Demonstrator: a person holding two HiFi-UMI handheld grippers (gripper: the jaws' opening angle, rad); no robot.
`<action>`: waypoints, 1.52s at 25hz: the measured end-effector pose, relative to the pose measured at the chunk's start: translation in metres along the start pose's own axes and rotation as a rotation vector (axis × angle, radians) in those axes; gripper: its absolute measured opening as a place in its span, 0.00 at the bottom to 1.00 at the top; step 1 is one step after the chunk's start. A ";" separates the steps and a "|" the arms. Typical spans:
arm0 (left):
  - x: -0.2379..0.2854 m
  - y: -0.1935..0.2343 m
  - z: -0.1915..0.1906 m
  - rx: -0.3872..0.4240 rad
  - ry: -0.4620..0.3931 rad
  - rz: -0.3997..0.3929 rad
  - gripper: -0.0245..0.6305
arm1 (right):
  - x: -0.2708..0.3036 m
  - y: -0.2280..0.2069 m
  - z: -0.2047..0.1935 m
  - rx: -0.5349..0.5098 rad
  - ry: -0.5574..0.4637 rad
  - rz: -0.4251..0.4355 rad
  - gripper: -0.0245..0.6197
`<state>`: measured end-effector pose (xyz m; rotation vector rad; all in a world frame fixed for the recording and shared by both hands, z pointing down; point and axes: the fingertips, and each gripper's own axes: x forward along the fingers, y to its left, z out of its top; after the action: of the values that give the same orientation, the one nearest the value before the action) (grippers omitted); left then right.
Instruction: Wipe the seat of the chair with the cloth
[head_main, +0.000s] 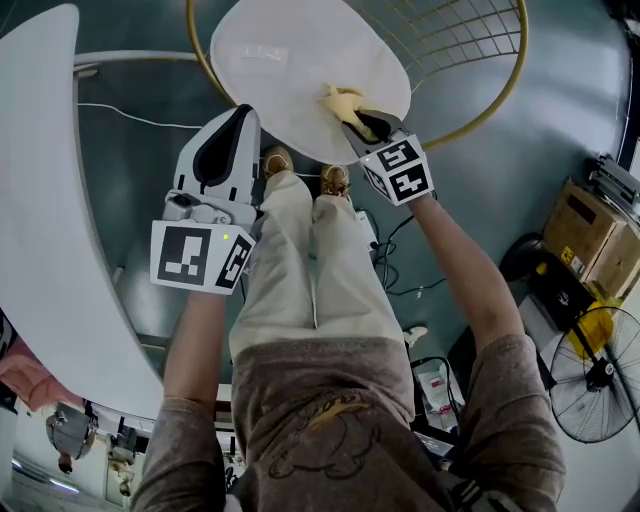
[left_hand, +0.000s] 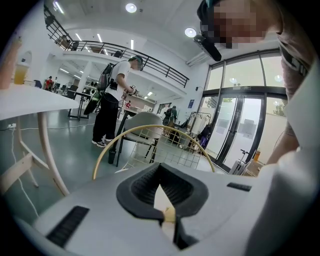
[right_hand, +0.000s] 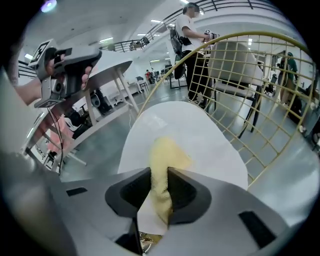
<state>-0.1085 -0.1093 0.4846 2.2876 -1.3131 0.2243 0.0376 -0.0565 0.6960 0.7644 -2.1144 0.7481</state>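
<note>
The chair has a white oval seat (head_main: 290, 70) inside a gold wire frame (head_main: 480, 60). A pale yellow cloth (head_main: 340, 103) lies on the seat's near right part, and my right gripper (head_main: 362, 122) is shut on it. In the right gripper view the cloth (right_hand: 162, 165) runs up between the dark jaws onto the seat (right_hand: 185, 135). My left gripper (head_main: 232, 128) hovers shut with nothing in it, just off the seat's near left edge. The left gripper view has its dark jaws (left_hand: 161, 192) closed together, with the gold frame (left_hand: 150, 131) beyond.
A white round table (head_main: 50, 200) curves along the left. My legs and shoes (head_main: 305, 180) stand right below the seat. Cardboard boxes (head_main: 600, 235) and a fan (head_main: 600, 375) sit at the right, with cables on the floor. A person (left_hand: 114, 102) stands farther off.
</note>
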 end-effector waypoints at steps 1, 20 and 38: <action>0.000 0.000 0.000 -0.001 -0.001 0.002 0.05 | 0.000 0.005 -0.001 -0.004 -0.002 0.004 0.22; -0.004 -0.006 0.004 -0.002 0.002 0.018 0.05 | -0.012 0.072 -0.002 0.026 -0.067 0.077 0.22; -0.055 -0.056 0.112 0.025 -0.053 0.043 0.05 | -0.148 0.036 0.092 0.209 -0.277 -0.062 0.21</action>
<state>-0.1011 -0.0984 0.3485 2.3022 -1.3950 0.1968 0.0502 -0.0577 0.5190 1.0954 -2.2669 0.8806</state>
